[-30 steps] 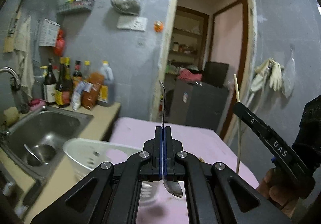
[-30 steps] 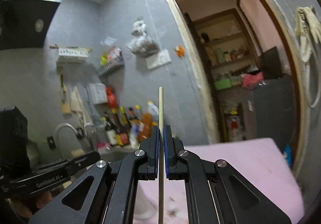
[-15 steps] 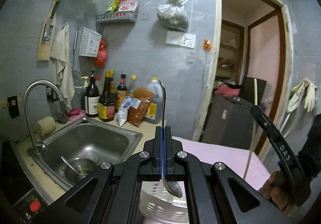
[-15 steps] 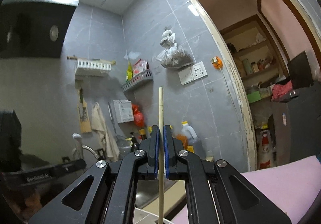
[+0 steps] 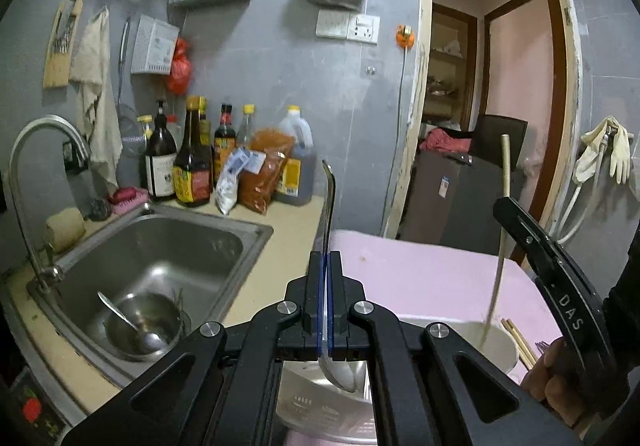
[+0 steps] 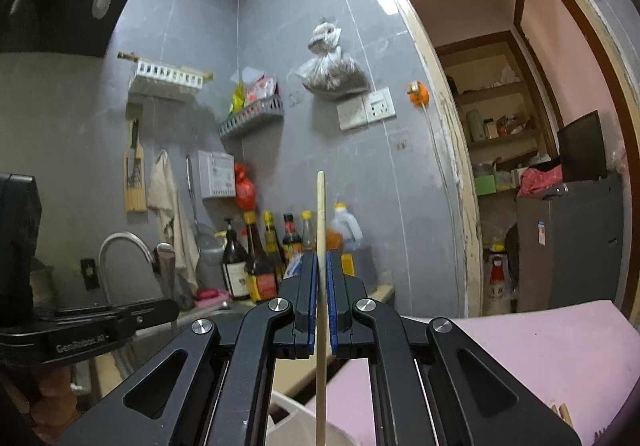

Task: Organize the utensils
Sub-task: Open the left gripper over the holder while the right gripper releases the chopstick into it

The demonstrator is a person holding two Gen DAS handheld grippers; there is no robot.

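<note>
Grey-tiled kitchen wall behind a beige counter (image 5: 280, 246) with a steel sink (image 5: 160, 246) at left and a pink-covered table (image 5: 420, 278) at right; sauce bottles (image 5: 192, 162) line the wall end of the counter. Left gripper (image 5: 325, 266): jaws pressed together on the handle of a metal spoon (image 5: 329, 206), handle pointing up past the tips, bowl hanging below the fingers over a white plastic basket (image 5: 320, 406) that sits near the table edge. Right gripper (image 6: 321, 270): jaws pinching a single pale wooden chopstick (image 6: 321, 214), held upright, top end well above the tips, lower end dropping out of the bottom of the right wrist view. From the left wrist view the same chopstick's lower end appears to reach into a white bowl (image 5: 496, 342) on the table, though motion blur makes contact impossible to confirm. More chopsticks (image 5: 520, 342) lie on the table just beside that bowl. A second spoon (image 5: 128, 322) rests in a steel bowl (image 5: 140, 330) in the sink. Judged step: transport, both utensils lifted and in hand, neither yet deposited. Destination not certain from these views; the basket under the spoon and the bowl under the chopstick are the 2 likely receivers. Next move calls for lowering each utensil until it is inside its container, keeping it near vertical, then parting the jaws; letting go early risks the chopstick tipping out over the rim.
</note>
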